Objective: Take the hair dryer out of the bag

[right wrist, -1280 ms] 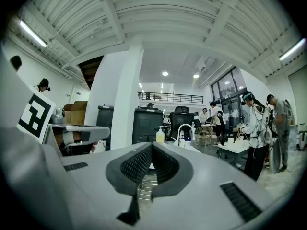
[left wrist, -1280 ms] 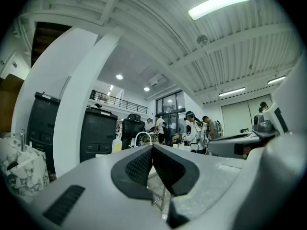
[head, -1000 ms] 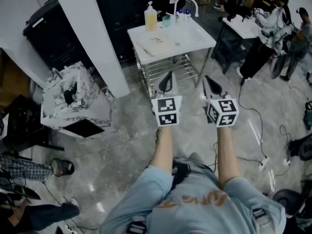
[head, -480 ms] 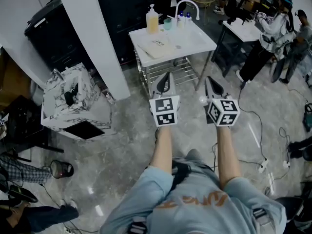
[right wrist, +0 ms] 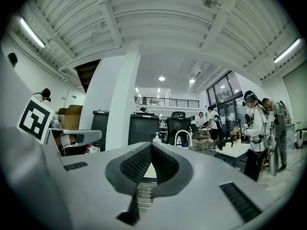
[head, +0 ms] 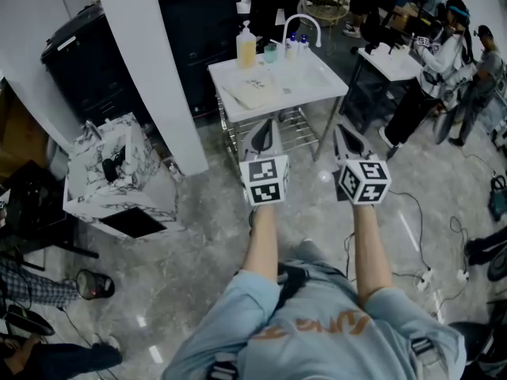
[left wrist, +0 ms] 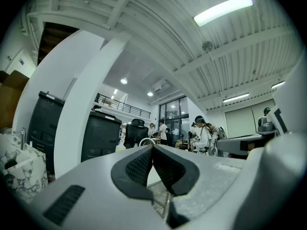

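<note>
A white marbled bag point(head: 107, 161) stands open on a low stand at the left, and its edge shows at the far left of the left gripper view point(left wrist: 19, 169). A dark object point(head: 111, 167) lies inside it; I cannot tell whether it is the hair dryer. My left gripper point(head: 268, 127) and right gripper point(head: 343, 131) are held side by side in front of the person, well to the right of the bag and pointing at the white table. The left gripper point(left wrist: 152, 148) and the right gripper point(right wrist: 151, 146) are both shut with nothing between the pads.
A white sink table point(head: 317, 74) with a faucet point(head: 303, 10) and a soap bottle point(head: 246, 44) stands straight ahead. A white pillar point(head: 154, 62) and black cabinets point(head: 87, 50) rise at the left. People point(head: 447, 58) stand at the right. Cables point(head: 424, 240) trail over the floor.
Both grippers have edged a little forward and up, staying shut and empty. The head view has shifted slightly, so the bag and table sit a bit further left.
</note>
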The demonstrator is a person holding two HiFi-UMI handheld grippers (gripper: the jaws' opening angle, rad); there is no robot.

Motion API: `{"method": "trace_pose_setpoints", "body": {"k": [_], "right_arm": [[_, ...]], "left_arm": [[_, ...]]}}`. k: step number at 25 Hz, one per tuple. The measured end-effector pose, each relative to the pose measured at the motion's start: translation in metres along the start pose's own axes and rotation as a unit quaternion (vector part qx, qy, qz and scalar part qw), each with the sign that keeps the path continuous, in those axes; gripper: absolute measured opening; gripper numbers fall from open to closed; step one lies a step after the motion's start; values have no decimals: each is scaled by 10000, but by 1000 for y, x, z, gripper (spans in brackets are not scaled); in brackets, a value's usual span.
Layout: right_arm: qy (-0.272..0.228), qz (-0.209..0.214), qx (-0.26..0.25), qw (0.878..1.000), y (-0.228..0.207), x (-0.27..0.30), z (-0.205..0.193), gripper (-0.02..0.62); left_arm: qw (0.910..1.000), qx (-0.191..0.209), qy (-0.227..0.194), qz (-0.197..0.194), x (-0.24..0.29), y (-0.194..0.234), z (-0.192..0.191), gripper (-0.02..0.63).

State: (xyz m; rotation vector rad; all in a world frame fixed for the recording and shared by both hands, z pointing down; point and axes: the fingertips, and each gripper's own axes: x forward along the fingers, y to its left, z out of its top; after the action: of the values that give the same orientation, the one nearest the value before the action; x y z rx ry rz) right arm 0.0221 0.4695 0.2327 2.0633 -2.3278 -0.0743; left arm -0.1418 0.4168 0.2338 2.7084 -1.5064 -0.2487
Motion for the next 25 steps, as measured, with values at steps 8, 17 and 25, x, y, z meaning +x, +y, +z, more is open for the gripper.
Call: {"method": "trace_pose_setpoints", "body": {"k": [8,17,25], "right_arm": [[-228,82,-72,9997,-11,23,21,-2],[-570,394,220,9974,-44,74,24,-1],[-438,680,607,9949,-66,154,-5,0]], "left_arm": [[9998,109,-137,8,18,9,10,2],[9995,195,-124,227,73,32,-2,2],[9985,313,350,269,141,47,-47,2]]}}
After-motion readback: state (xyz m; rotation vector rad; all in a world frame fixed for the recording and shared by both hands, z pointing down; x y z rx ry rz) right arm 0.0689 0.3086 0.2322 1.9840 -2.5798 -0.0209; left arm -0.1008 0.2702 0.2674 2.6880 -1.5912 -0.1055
